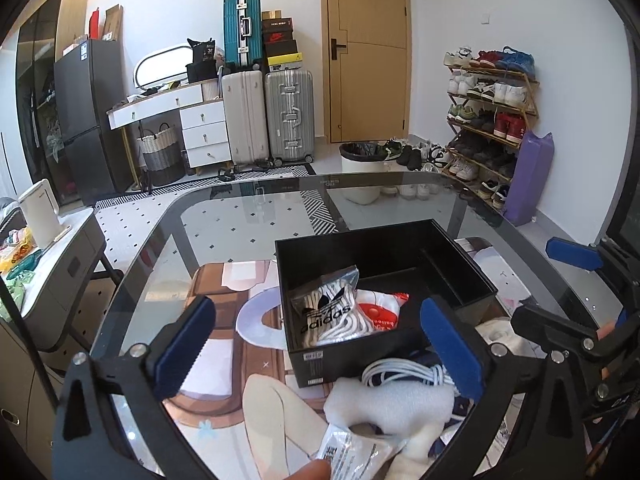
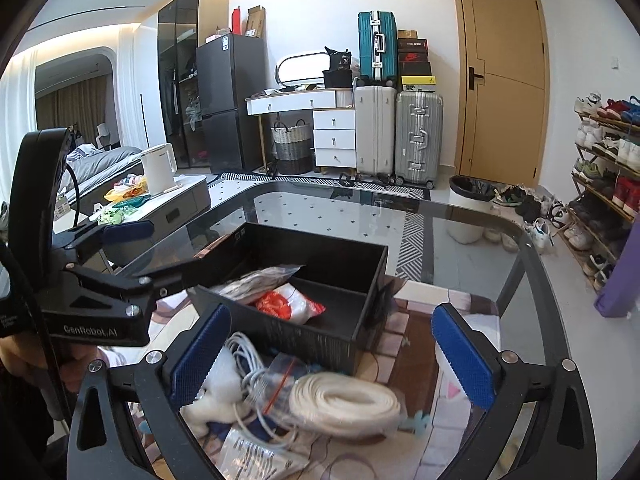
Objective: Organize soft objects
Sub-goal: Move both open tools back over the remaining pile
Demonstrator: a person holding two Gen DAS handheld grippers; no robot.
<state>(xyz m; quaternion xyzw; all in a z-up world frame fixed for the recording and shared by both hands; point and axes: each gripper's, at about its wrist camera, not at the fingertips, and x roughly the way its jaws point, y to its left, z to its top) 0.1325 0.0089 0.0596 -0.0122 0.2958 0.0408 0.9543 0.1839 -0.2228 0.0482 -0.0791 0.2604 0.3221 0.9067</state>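
From the left wrist view, the left gripper [image 1: 316,344] has its blue jaws spread wide with nothing between them. It hangs above a glass table [image 1: 240,220]. The black box [image 1: 384,304] sits on the table in front of the jaws. Inside the box lies a clear bag of striped socks [image 1: 326,312], and right beside it a red and white packet [image 1: 380,312]. In front of the box, closer to the camera, more soft things wait: a white foam piece [image 1: 384,404], a bundle of thin white cable [image 1: 404,372] touching the box's front wall, and a flat plastic bag [image 1: 352,452] with print on it. From the right wrist view, the right gripper [image 2: 332,352] is also wide open and holds nothing. The black box [image 2: 296,304] is just past its jaws, with the two bags inside. Closer than the box lies a thick coil of white rope [image 2: 348,404] in a clear bag, and the thin cable [image 2: 248,364] is just left of it. I think some things are already packed, and the hands are free to pick the next one. The next move calls for lowering one gripper over the pile in front of the box, squeezing gently, because these things are squishy, then lifting it into the box.
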